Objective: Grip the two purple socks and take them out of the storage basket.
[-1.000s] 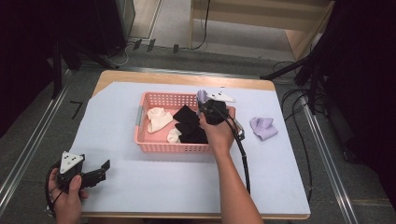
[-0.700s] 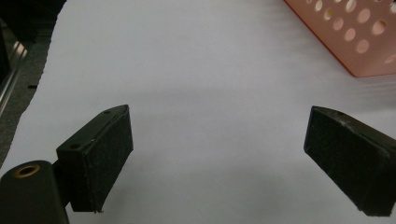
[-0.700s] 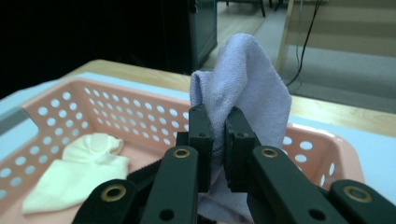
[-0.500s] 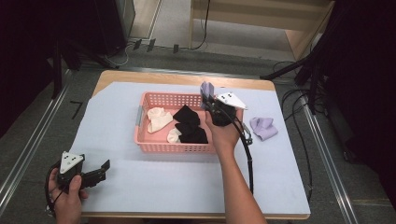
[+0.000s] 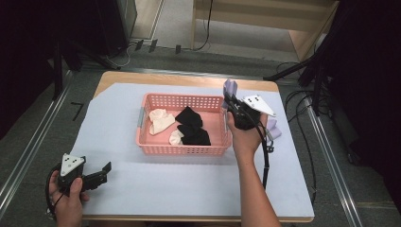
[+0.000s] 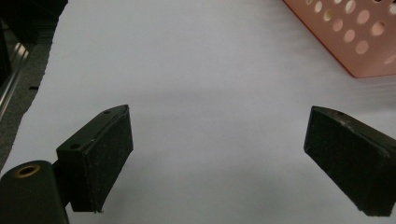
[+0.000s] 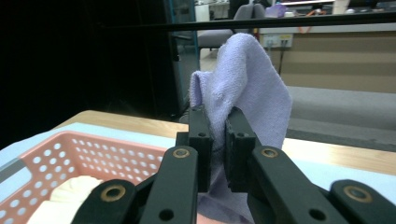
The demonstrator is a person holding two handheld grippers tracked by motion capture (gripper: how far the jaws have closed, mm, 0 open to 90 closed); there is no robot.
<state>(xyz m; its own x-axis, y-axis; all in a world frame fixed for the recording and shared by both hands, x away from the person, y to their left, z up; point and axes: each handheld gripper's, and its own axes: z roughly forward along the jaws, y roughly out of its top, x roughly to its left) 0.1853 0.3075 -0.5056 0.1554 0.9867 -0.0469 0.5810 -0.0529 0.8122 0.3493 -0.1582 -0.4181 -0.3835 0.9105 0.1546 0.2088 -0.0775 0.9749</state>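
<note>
**Lilac sock held at basket's far right corner**

Right gripper (image 5: 230, 98) is clenched on a lilac sock (image 7: 247, 79), lifted just above the far right corner of the pink basket (image 5: 182, 150). Basket holds cream socks (image 5: 160, 120) and black socks (image 5: 191, 126). Another lilac piece (image 5: 273, 131) lies right of the basket. Left gripper (image 6: 219, 154) rests near left, jaws wide apart, empty. Judgement: sorting step, carry phase. Next move calls for moving over the basket interior, lowering, then releasing.
</note>
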